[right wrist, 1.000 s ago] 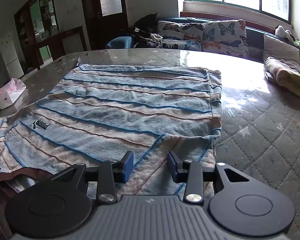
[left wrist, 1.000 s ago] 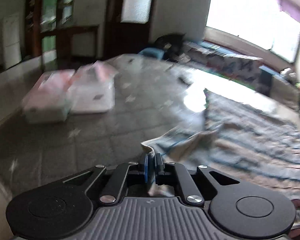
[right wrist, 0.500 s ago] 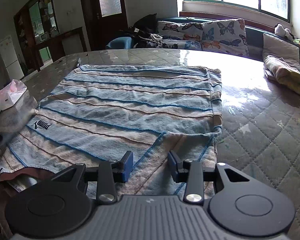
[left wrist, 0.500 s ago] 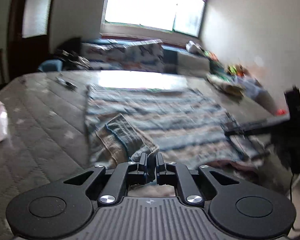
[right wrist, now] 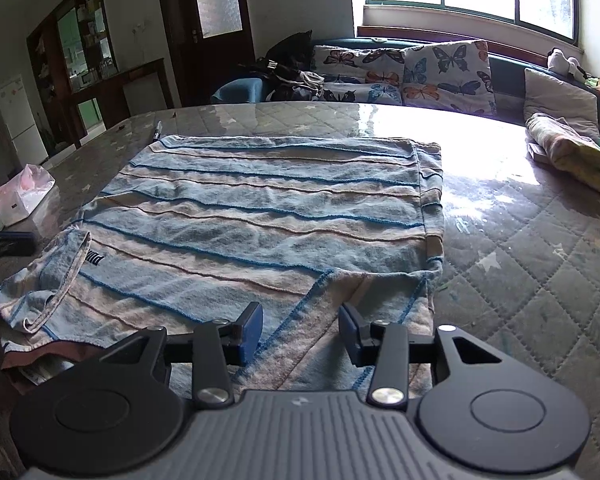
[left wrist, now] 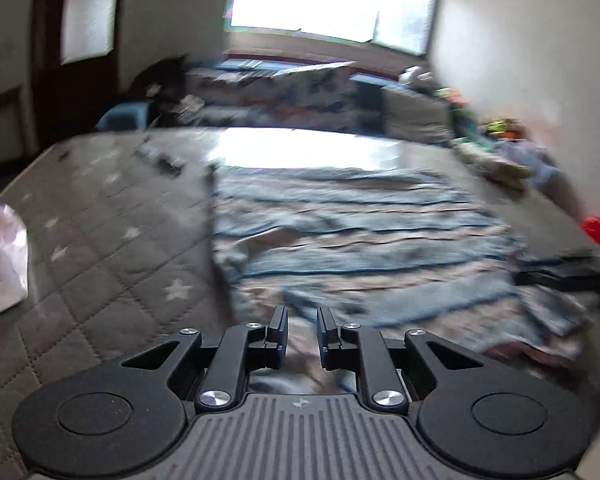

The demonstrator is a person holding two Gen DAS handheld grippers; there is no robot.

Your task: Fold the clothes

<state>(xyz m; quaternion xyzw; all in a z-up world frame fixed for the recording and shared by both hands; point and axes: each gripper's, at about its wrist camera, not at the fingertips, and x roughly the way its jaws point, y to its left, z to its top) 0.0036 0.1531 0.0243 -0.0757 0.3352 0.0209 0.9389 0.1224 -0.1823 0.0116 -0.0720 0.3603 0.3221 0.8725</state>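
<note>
A blue and beige striped shirt (right wrist: 268, 216) lies spread flat on the quilted table (right wrist: 540, 260). Its left sleeve (right wrist: 60, 268) is folded inward over the body. My left gripper (left wrist: 302, 320) hovers over the shirt's near left edge (left wrist: 340, 240). Its jaws are opening, with a narrow gap and no cloth pinched between the pads; the view is blurred. In the right wrist view it is a dark shape at the left edge (right wrist: 4, 242). My right gripper (right wrist: 300, 332) stands open just above the near right sleeve (right wrist: 340, 300), holding nothing.
A tissue pack (right wrist: 20, 196) sits left of the shirt. A folded bundle of clothes (right wrist: 572, 152) lies at the far right of the table. A pen (right wrist: 156, 130) rests by the shirt's far left corner. A sofa with butterfly cushions (right wrist: 420, 72) runs behind the table.
The left gripper swung from the table's left side toward the shirt, carried the sleeve over onto the body, and its jaws parted off the cloth. The right gripper stayed put.
</note>
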